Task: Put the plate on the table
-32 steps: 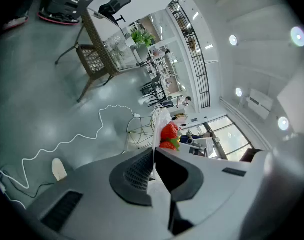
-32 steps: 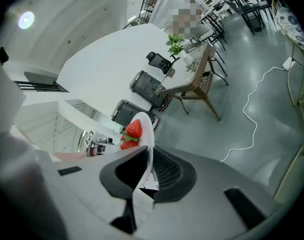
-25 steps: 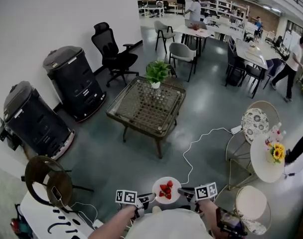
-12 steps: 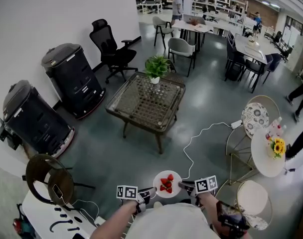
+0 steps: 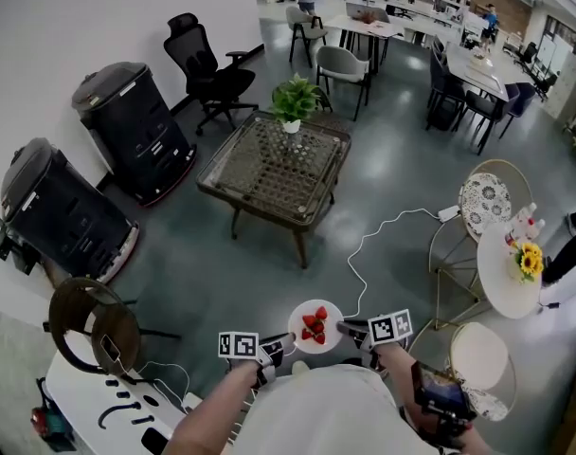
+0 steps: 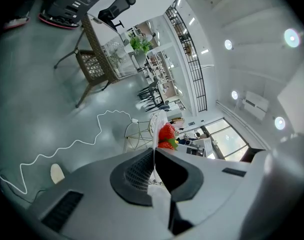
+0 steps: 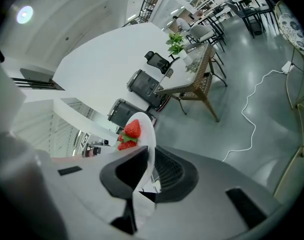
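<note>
Roughly level plate [image 5: 321, 344], face up, strawbs [image 5: 314, 325] atop

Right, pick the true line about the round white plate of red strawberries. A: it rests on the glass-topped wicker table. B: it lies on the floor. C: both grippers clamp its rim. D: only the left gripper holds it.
C: the left gripper and the right gripper are each shut on the rim of the round white plate, from opposite sides.

A dark domed bin [image 5: 132, 131] and a second bin [image 5: 63, 211] stand along the white wall at the left of the head view, with a black office chair [image 5: 210, 76] above them. A white cable [image 5: 369, 259] snakes across the grey floor (centre right), and sunflowers [image 5: 528, 262] sit at the right edge.
</note>
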### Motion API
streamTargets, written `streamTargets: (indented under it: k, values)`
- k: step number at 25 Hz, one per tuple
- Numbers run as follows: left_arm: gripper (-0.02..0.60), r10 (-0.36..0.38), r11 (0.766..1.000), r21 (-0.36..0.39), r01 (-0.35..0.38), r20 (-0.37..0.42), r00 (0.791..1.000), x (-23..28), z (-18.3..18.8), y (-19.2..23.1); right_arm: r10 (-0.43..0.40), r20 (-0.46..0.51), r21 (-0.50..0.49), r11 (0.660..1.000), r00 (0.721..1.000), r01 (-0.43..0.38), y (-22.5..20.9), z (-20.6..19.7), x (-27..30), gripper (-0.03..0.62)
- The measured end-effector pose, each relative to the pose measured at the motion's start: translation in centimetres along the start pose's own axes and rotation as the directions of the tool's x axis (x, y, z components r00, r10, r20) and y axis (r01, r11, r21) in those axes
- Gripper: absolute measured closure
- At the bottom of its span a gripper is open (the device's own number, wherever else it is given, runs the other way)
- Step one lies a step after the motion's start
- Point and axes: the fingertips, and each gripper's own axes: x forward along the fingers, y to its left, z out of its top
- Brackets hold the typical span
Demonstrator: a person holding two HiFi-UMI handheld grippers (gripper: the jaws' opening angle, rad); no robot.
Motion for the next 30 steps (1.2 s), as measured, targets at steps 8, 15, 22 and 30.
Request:
streamTargets:
  k: [8, 15, 22, 30]
  values:
    - [0.571, -0.005, 1.000, 0.008, 0.005, -0.010, 1.000, -0.5, 0.2, 0.6, -0.020, 0.007, -0.009, 1.000, 1.000, 0.020, -0.1, -0.1, 0.5, 0.564]
    - [0.571, 0.004, 1.000, -0.008, -0.004, -0.007, 1.000, -1.4, -0.2, 0.6, -0.034, -0.012, 0.006, 0.999, 0.999, 0.034, 1.1, -0.9, 1.0, 0.564]
    - [0.571, 0.010, 1.000, -0.007, -0.010, 0.014, 1.000, -2.4, 0.9, 0.5, -0.021, -0.023, -0.006, 1.000, 1.000, 0.021, 1.8, 0.1, 2.0, 0.564]
    - [0.571, 0.016, 0.998, -0.069, -0.012, 0.058, 0.998, -2.5, 0.8, 1.7, 0.003, -0.076, -0.003, 1.000, 0.997, -0.003, 0.1, -0.2, 3.9, 0.563]
